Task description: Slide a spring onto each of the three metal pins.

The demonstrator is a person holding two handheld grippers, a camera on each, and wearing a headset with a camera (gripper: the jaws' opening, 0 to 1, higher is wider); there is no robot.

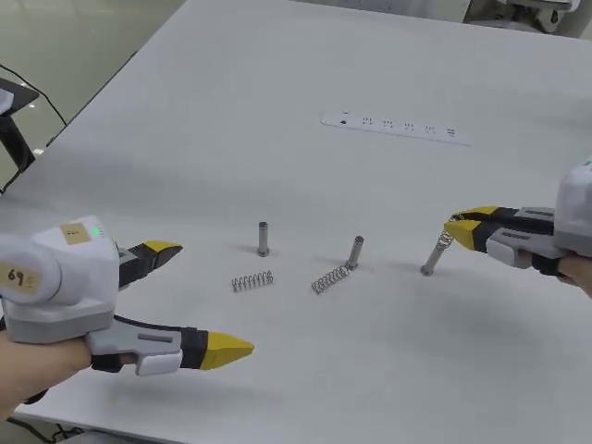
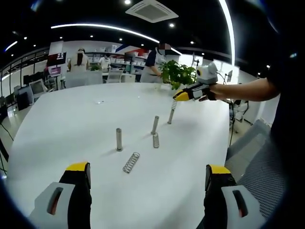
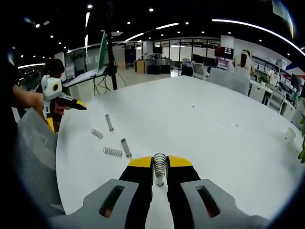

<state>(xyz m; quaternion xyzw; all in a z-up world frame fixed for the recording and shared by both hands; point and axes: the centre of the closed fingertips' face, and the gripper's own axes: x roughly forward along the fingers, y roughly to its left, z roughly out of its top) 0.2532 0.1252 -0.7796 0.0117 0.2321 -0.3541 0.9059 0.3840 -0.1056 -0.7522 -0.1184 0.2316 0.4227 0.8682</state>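
Spring (image 3: pixel 160 167), coiled wire, in right claw (image 3: pixel 160 161)

Quick tally for you: three metal pins on the one white table (image 1: pixel 277 92), namely the left pin (image 1: pixel 264 238), the middle pin (image 1: pixel 355 252) and the right pin (image 1: pixel 432 259), in a row in front of you. Springs, also three: two lie flat on the near side of the pins, the left spring (image 1: pixel 252 280) and the middle spring (image 1: pixel 330 278), and the third spring (image 1: pixel 445 240) is pinched in the jaws of your right gripper (image 1: pixel 455 225) at the right pin's top. Add your left gripper (image 1: pixel 211 298) and that's two grippers. One power strip (image 1: pixel 398 127) on the far side.
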